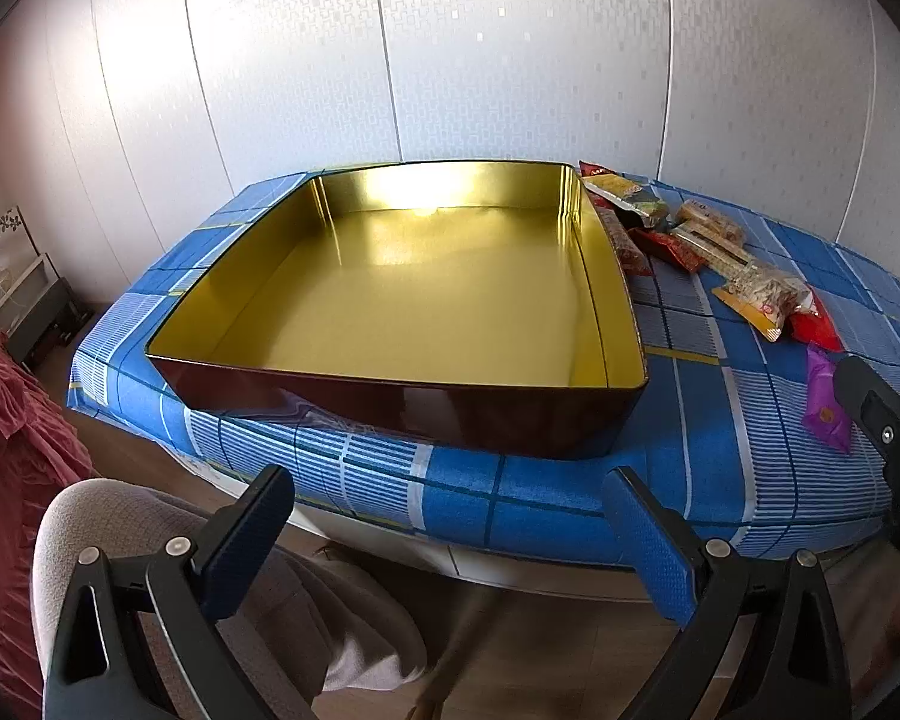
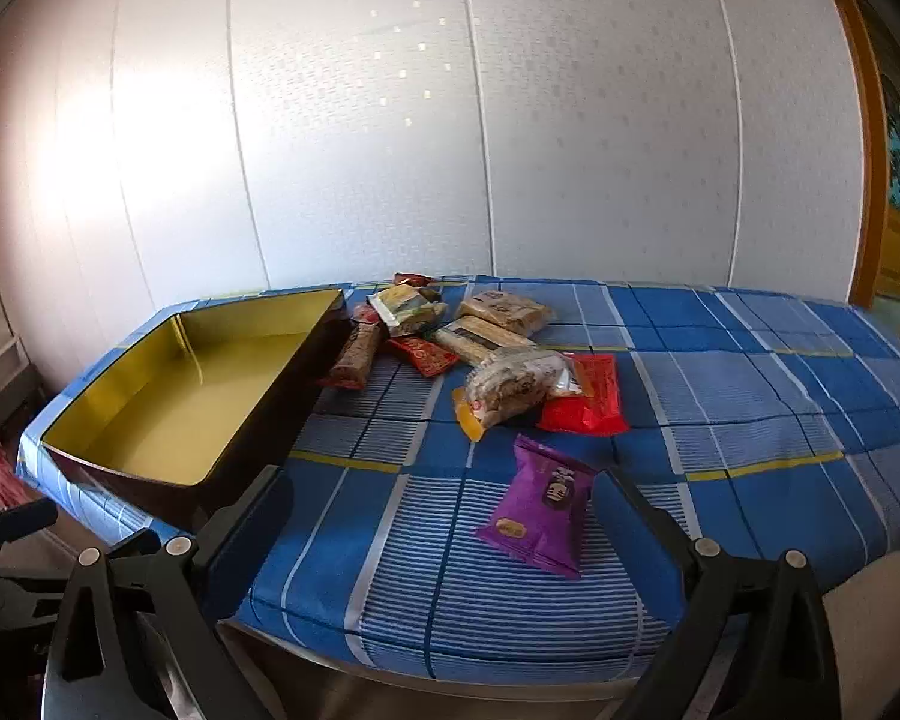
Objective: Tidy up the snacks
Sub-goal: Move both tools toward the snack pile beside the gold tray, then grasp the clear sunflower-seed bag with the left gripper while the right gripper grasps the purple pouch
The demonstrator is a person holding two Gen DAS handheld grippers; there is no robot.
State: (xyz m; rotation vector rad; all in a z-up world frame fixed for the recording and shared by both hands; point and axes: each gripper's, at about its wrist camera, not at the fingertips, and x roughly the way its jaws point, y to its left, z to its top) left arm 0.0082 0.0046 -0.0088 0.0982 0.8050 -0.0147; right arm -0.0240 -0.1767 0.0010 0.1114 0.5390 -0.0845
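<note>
Right tongs (image 2: 444, 531) wide, empty; left tongs (image 1: 450, 534) wide | far snacks (image 2: 450, 330) overlapping (labels unreadable)

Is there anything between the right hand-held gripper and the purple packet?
Nothing visible. The purple packet lies alone on the cloth, just ahead of the open right hand-held gripper; the other snacks lie beyond it.

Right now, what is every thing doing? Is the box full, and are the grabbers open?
Gold tin box: open, empty.
Purple snack packet: sealed, lying alone on the cloth.
Snack pile: on the cloth beside the box.
Left gripper: open, holding nothing.
Right gripper: open, holding nothing.
</note>
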